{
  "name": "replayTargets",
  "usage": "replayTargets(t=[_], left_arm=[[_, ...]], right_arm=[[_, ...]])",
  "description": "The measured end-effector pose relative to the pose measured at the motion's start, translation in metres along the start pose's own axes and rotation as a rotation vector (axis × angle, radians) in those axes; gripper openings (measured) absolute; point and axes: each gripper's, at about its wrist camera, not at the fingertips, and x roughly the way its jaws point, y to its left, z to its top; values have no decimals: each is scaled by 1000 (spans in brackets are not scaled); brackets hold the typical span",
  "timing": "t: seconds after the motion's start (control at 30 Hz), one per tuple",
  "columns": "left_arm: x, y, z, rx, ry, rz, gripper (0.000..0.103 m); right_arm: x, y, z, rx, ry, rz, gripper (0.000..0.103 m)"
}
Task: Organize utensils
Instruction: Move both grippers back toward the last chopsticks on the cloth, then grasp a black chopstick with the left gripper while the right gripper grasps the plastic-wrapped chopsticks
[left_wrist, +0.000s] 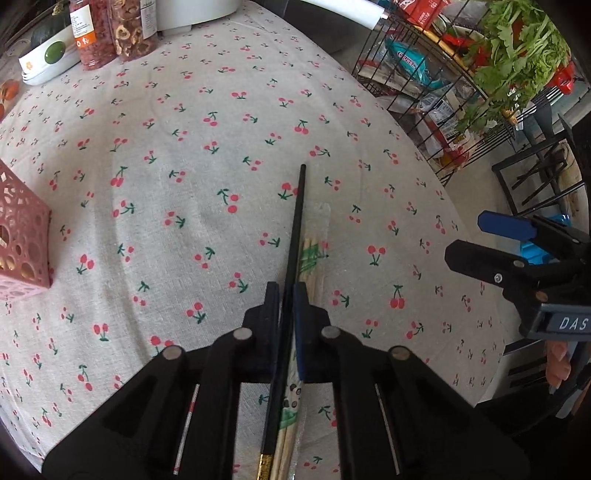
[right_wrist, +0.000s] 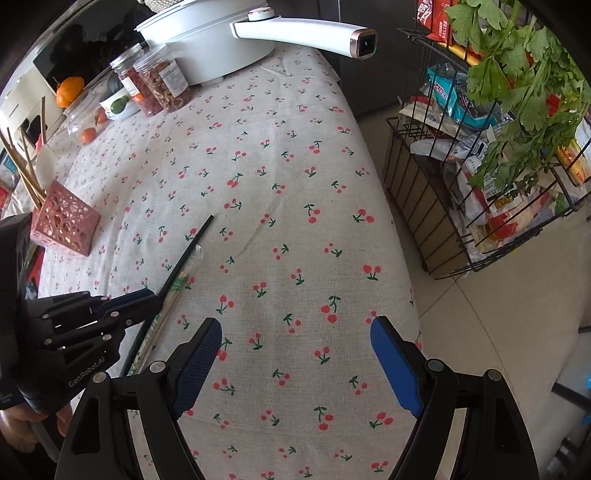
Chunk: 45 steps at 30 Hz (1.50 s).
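My left gripper (left_wrist: 286, 291) is shut on a black chopstick (left_wrist: 298, 206) just above the cherry-print tablecloth (left_wrist: 184, 166). Right beside it lies a clear packet of wooden chopsticks (left_wrist: 314, 258). In the right wrist view the left gripper (right_wrist: 147, 295) holds the black chopstick (right_wrist: 192, 247) over the wooden packet (right_wrist: 173, 291). My right gripper (right_wrist: 295, 354) is open and empty over the cloth, to the right of the left one; it also shows in the left wrist view (left_wrist: 476, 240). A pink perforated utensil holder (right_wrist: 64, 223) with several chopsticks in it stands at the left (left_wrist: 22, 236).
Jars of dried food (right_wrist: 162, 85), a white pan (right_wrist: 221, 48) and fruit (right_wrist: 70, 90) stand at the table's far end. A black wire rack (right_wrist: 480, 184) with snack packets and leafy greens (right_wrist: 524, 92) stands on the floor to the right of the table edge.
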Motion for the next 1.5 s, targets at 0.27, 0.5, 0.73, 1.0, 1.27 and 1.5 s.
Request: replayTargets(t=[0.27, 0.5, 0.73, 1.0, 1.27, 1.5], left_arm=[[-1, 5, -4, 50, 92, 177, 7], [-1, 16, 1, 11, -15, 130, 34], [-8, 28, -1, -23, 8, 172, 6], [-56, 49, -18, -74, -64, 128, 6], [-102, 84, -52, -98, -121, 138, 6], [-128, 114, -74, -159, -174, 134, 6]], right_arm=[[2, 2, 1, 5, 5, 3, 84], [3, 5, 1, -8, 8, -2, 84], [11, 11, 6, 3, 28, -6, 84], [33, 36, 8, 5, 94, 21, 84], [54, 82, 15, 13, 146, 94, 84], [59, 123, 10, -60, 81, -99, 73]])
